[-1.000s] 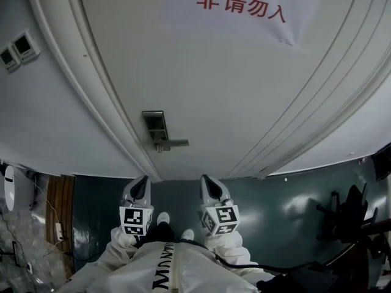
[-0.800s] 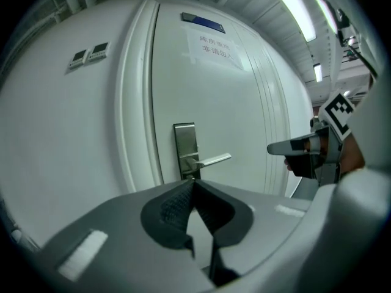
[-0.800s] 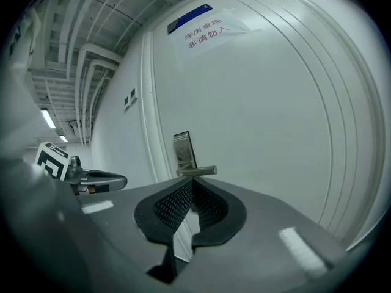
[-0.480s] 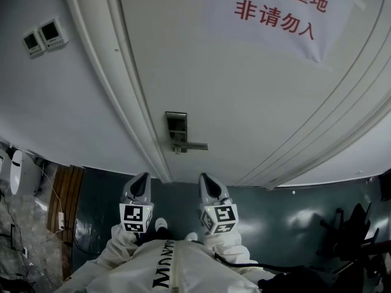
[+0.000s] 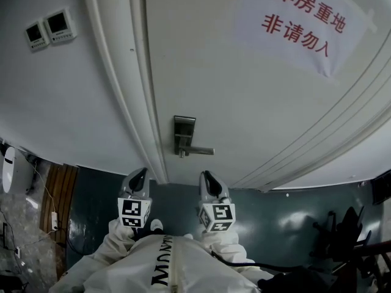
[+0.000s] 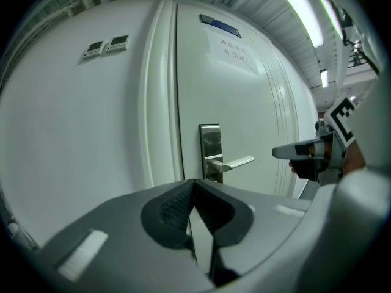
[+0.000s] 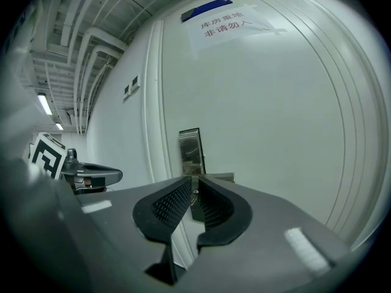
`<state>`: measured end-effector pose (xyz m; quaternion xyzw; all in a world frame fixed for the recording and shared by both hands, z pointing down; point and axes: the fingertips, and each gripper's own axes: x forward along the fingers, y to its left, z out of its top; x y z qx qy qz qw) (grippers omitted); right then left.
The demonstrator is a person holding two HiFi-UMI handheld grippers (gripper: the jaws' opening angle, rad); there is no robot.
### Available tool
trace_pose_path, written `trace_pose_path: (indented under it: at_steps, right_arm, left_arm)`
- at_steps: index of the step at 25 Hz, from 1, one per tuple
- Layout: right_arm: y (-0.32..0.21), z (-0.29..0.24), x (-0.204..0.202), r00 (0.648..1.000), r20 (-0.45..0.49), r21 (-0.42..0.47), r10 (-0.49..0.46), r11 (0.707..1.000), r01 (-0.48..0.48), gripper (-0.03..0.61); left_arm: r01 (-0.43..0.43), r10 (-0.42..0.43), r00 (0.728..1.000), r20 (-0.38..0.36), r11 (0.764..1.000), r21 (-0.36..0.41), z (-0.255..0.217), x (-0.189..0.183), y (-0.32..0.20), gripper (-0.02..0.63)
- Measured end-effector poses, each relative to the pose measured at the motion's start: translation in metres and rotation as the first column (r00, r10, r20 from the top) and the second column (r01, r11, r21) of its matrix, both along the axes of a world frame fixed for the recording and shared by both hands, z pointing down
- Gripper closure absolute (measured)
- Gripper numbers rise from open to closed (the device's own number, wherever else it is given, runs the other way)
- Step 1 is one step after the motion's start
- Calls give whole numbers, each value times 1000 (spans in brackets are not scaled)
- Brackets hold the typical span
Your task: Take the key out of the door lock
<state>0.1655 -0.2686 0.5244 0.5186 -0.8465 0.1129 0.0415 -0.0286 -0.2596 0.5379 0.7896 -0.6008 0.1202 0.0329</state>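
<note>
In the head view the steel lock plate (image 5: 184,132) with its lever handle (image 5: 200,151) sits near the white door's left edge. A small stub (image 5: 181,155) juts out below the lever; I cannot tell whether it is the key. My left gripper (image 5: 138,177) and right gripper (image 5: 208,179) hang side by side below the lock, apart from it. The left gripper (image 6: 194,185) is shut and empty, pointing at the lock plate (image 6: 210,144). The right gripper (image 7: 194,185) points at the lock plate (image 7: 190,145); its jaws have just been opening to a narrow gap, with nothing between them.
A paper sign with red characters (image 5: 302,22) is stuck high on the door. Two wall control panels (image 5: 50,28) sit left of the door frame (image 5: 134,102). Dark green floor (image 5: 287,212) lies below, with cables and dark gear at the right edge.
In the head view the door, lock plate and sign have slid to the right and slightly down. Both grippers have kept their places side by side below the lock.
</note>
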Motion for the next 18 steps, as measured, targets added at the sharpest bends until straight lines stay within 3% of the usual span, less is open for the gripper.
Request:
trace_pose_path:
  at_steps: [11, 18]
  right_arm:
    - [-16, 13, -3, 996, 36, -54, 86, 995, -84, 440]
    - [-25, 36, -10, 982, 149, -147, 120, 984, -98, 434]
  left_arm:
    - [-55, 55, 998, 8, 998, 10, -4, -8, -20, 614]
    - [-70, 70, 997, 15, 998, 7, -3, -16, -25, 614]
